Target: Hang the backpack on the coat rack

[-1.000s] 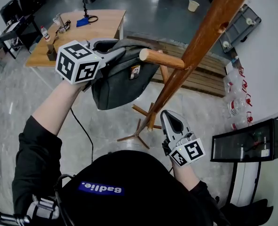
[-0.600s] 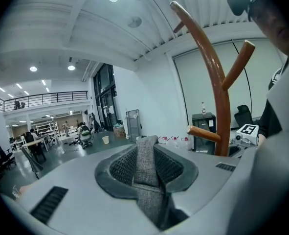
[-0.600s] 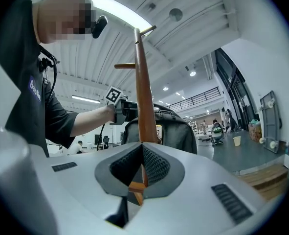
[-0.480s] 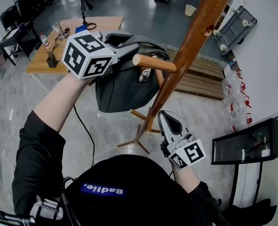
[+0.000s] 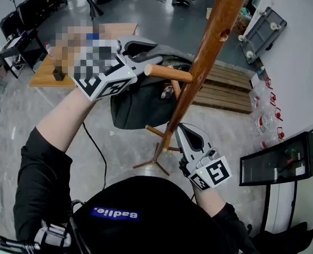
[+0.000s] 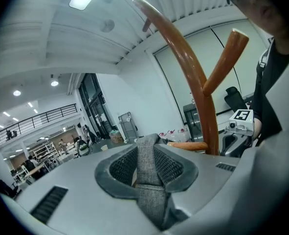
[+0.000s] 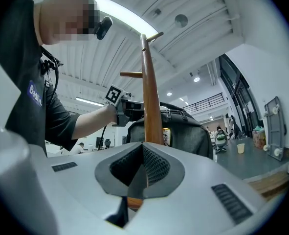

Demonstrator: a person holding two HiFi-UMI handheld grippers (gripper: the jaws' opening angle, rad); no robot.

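my left gripper (image 5: pixel 143 54) is clamped on the grey strap (image 6: pixel 146 165) of the dark grey backpack (image 5: pixel 140 102); the fabric fills the gap between my pads. the backpack hangs from that grip, clear of the floor (image 5: pixel 98 136), its top close beside the slanted wooden pole of the coat rack (image 5: pixel 198 67). my left jaws sit just above the free end of a wooden peg (image 5: pixel 169 73) that sticks out sideways from the pole. my right gripper (image 5: pixel 190 134) is lower, near the pole's foot, jaws together with nothing between them, pointing along the pole toward the backpack.
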